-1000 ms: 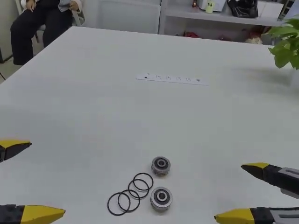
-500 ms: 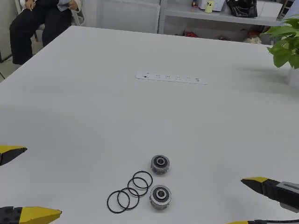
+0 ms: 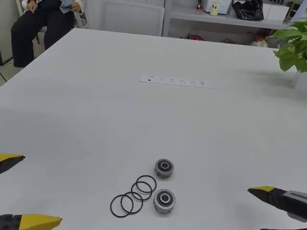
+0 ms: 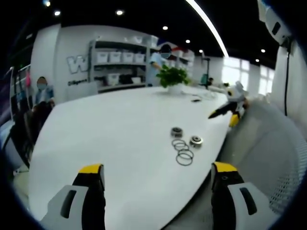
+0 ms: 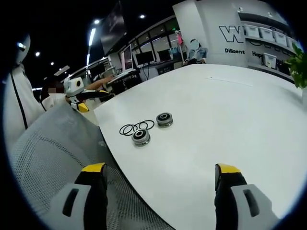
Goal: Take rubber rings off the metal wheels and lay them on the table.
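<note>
Two metal wheels lie flat near the table's front edge, one [image 3: 164, 168] behind the other [image 3: 164, 201]. Several black rubber rings [image 3: 133, 196] lie overlapping in a row on the table, left of the wheels. My left gripper [image 3: 24, 191] hangs open at the front left, well apart from them. My right gripper [image 3: 261, 211] is open at the front right, its lower jaw cut off by the frame. In the left gripper view the wheels [image 4: 186, 135] and rings [image 4: 182, 151] lie beyond my open left gripper [image 4: 157, 168]. In the right gripper view my right gripper [image 5: 160, 168] is open, the wheels [image 5: 164, 119] and rings [image 5: 136, 127] ahead.
A white power strip [image 3: 175, 80] lies mid-table. A potted plant [image 3: 290, 48] stands at the back right. A person [image 3: 41, 19] sits beyond the far left corner. A shelf [image 3: 216, 14] runs along the back. A mesh chair back [image 5: 57, 143] is by the table edge.
Both grippers have drawn back toward the near edge and show less in the head view. The wheels and rings lie as before.
</note>
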`<act>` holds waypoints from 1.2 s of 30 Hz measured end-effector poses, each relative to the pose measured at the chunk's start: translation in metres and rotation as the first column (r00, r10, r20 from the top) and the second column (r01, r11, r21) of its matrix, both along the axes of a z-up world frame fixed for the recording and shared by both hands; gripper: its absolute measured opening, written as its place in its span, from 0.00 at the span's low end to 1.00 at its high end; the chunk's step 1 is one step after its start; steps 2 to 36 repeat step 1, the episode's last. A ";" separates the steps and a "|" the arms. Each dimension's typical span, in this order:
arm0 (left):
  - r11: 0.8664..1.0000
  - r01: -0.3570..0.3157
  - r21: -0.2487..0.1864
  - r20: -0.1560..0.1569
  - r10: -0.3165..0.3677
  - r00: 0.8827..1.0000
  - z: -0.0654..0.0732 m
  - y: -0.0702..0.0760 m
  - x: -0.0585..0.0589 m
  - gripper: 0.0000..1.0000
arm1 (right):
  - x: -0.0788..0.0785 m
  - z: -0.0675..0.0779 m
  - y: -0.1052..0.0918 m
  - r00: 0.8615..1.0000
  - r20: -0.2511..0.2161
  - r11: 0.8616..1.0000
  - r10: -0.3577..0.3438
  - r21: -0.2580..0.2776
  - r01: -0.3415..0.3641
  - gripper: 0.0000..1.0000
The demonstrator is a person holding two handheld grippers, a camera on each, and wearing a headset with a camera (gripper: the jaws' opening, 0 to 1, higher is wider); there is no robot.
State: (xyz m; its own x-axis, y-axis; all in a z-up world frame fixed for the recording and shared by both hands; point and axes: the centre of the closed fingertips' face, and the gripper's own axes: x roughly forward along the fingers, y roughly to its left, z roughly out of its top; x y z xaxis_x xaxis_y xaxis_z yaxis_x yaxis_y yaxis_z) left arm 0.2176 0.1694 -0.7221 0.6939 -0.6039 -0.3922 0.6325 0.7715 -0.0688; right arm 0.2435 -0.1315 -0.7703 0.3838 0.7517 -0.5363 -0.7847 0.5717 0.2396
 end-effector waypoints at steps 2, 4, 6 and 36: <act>1.000 -0.001 0.000 0.000 0.001 1.000 0.000 0.000 0.000 0.93 | 0.000 0.000 0.000 1.000 0.000 1.000 0.000 0.001 0.000 0.89; 1.000 -0.001 0.000 0.000 0.001 1.000 0.000 0.000 0.000 0.93 | 0.000 0.000 0.000 1.000 0.000 1.000 0.000 0.001 0.000 0.89; 1.000 -0.001 0.000 0.000 0.001 1.000 0.000 0.000 0.000 0.93 | 0.000 0.000 0.000 1.000 0.000 1.000 0.000 0.001 0.000 0.89; 1.000 -0.001 0.000 0.000 0.001 1.000 0.000 0.000 0.000 0.93 | 0.000 0.000 0.000 1.000 0.000 1.000 0.000 0.001 0.000 0.89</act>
